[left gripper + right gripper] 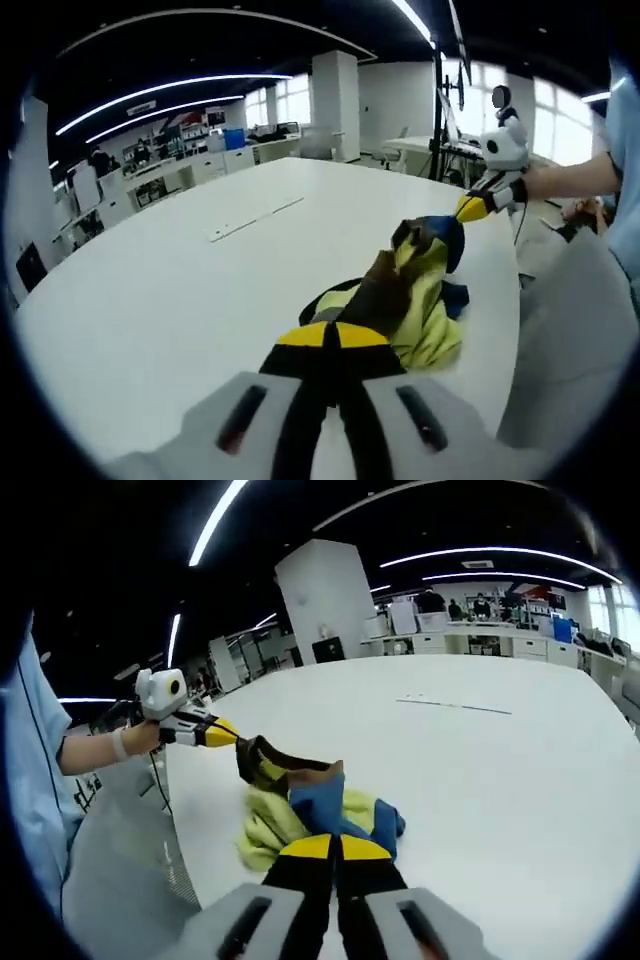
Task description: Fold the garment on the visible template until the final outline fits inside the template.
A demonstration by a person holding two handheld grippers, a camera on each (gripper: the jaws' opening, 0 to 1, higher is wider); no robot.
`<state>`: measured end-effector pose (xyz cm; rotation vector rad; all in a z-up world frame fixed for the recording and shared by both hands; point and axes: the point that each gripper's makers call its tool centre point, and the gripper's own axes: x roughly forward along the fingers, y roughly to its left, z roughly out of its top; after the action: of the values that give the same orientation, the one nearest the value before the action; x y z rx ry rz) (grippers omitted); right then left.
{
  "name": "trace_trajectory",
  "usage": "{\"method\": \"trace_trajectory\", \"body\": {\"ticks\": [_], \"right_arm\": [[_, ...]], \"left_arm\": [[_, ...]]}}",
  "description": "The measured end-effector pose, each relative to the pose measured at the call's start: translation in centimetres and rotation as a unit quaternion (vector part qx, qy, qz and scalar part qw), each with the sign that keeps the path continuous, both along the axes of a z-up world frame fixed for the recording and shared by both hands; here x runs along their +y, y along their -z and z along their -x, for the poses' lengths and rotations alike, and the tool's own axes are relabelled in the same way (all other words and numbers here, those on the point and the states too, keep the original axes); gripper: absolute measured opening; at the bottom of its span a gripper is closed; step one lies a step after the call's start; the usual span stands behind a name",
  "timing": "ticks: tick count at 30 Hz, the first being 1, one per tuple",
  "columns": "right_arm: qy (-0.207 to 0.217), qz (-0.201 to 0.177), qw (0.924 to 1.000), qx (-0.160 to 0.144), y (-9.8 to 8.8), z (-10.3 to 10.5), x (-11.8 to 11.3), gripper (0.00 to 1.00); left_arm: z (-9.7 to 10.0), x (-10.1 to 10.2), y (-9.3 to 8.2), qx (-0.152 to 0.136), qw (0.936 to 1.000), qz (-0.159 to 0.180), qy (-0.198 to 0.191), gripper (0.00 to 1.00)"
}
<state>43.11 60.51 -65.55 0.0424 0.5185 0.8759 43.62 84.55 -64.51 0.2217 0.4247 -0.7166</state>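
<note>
Hanging bunched between the two grippers, the garment (410,290) is a crumpled mass of yellow, blue and brown cloth whose lower folds rest on the white table (160,300) close to its near edge, beside the person. Its long axis runs straight from one gripper to the other, so each tool looks along the cloth toward its partner.

In the left gripper view, the left gripper (335,345) has its yellow-tipped jaws pressed together on one end of the cloth, and the right gripper (478,205) pinches the far end, held by a hand (545,182). The right gripper view shows the mirror case: the right gripper (335,850) is clamped on the blue and yellow end, and the left gripper (215,732) nips the brown end at the far left.

A thin pale strip (255,218) lies on the table farther out; whether it belongs to the template cannot be told. Judged from this, both ends are equally in hand, and the coming move likely calls for drawing the grippers apart along that shared axis to spread the cloth.
</note>
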Motion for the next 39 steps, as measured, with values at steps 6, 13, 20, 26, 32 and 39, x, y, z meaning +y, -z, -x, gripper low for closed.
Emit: {"method": "trace_trajectory", "body": {"ticks": [6,13,20,26,32,39], "right_arm": [[0.006,-0.021,0.9988,-0.043,-4.6,-0.8,-0.5,0.00],[-0.006,-0.041,0.9942,-0.099,-10.0,-0.9,0.2,0.00],[-0.015,-0.068,0.9848,-0.160,-15.8,-0.7,1.4,0.00],[-0.021,-0.076,0.9761,-0.203,-19.8,-0.6,1.7,0.00],[-0.019,-0.072,0.9713,-0.226,-21.4,-2.0,1.7,0.00],[-0.003,-0.049,0.9846,-0.168,-15.9,-6.7,1.8,0.00]], "left_arm": [[-0.1,0.8,-4.9,-0.043,0.9980,0.038,-0.028,0.00],[0.4,1.1,-9.7,-0.085,0.9938,0.062,-0.036,0.00],[0.7,1.4,-14.2,-0.133,0.9878,0.067,-0.047,0.00],[0.7,1.5,-17.7,-0.160,0.9827,0.086,-0.039,0.00],[-1.3,2.2,-18.4,-0.161,0.9817,0.091,-0.043,0.00],[-5.5,2.2,-14.2,-0.123,0.9867,0.094,-0.049,0.00]]}}
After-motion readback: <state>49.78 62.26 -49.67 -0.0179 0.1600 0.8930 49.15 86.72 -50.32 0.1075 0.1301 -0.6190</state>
